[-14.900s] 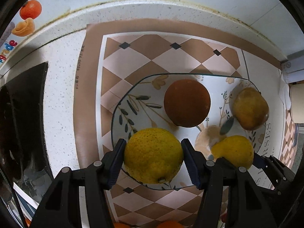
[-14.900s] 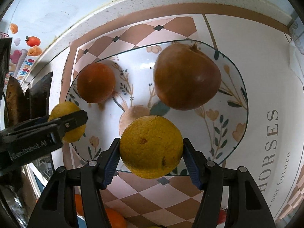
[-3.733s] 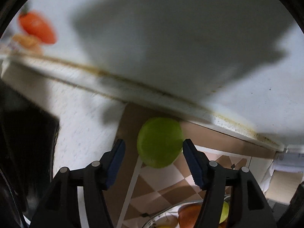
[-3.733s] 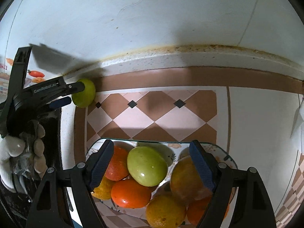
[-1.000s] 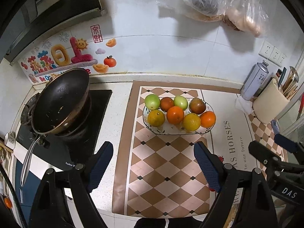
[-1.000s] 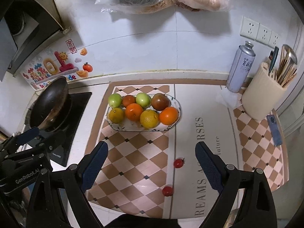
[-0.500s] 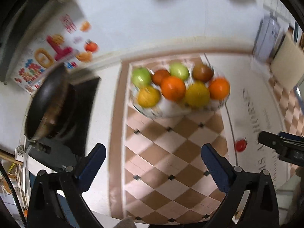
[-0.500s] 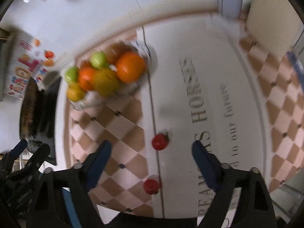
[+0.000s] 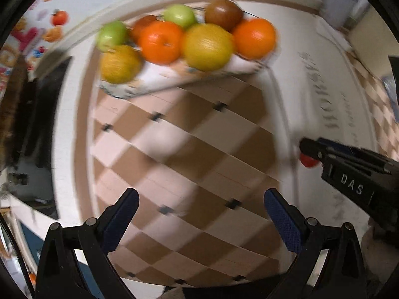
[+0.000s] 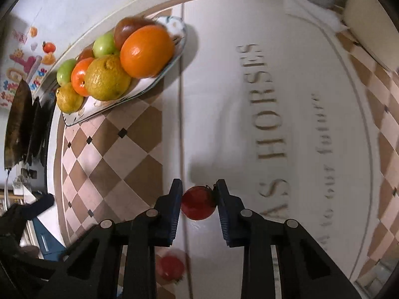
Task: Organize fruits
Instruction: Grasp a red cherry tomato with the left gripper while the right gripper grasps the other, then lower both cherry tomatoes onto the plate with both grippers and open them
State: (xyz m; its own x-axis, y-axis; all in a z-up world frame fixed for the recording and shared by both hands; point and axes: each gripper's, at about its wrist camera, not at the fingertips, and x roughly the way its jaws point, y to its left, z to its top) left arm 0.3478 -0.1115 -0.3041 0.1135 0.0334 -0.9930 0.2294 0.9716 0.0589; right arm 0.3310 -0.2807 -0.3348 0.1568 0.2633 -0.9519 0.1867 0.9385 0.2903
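A patterned plate (image 10: 159, 79) holds several oranges, yellow citrus and green fruits, seen blurred in the left wrist view (image 9: 174, 79). My right gripper (image 10: 198, 194) has its jaws closed against a small red tomato (image 10: 198, 203) on the mat; it also shows in the left wrist view (image 9: 308, 160). A second red tomato (image 10: 170, 266) lies nearer, under the gripper body. My left gripper (image 9: 199, 214) is wide open and empty above the checkered mat, with the right gripper (image 9: 311, 149) at its right.
A black pan (image 10: 17, 122) and stove lie at the left. A cream container (image 10: 369, 17) stands at the back right. The mat (image 10: 274, 124) with "HORSES" lettering covers the counter. Fruit stickers (image 10: 32, 49) decorate the wall.
Both grippers have dropped toward the counter. My right gripper has narrowed from wide open to closed around the red tomato. The left stays wide open.
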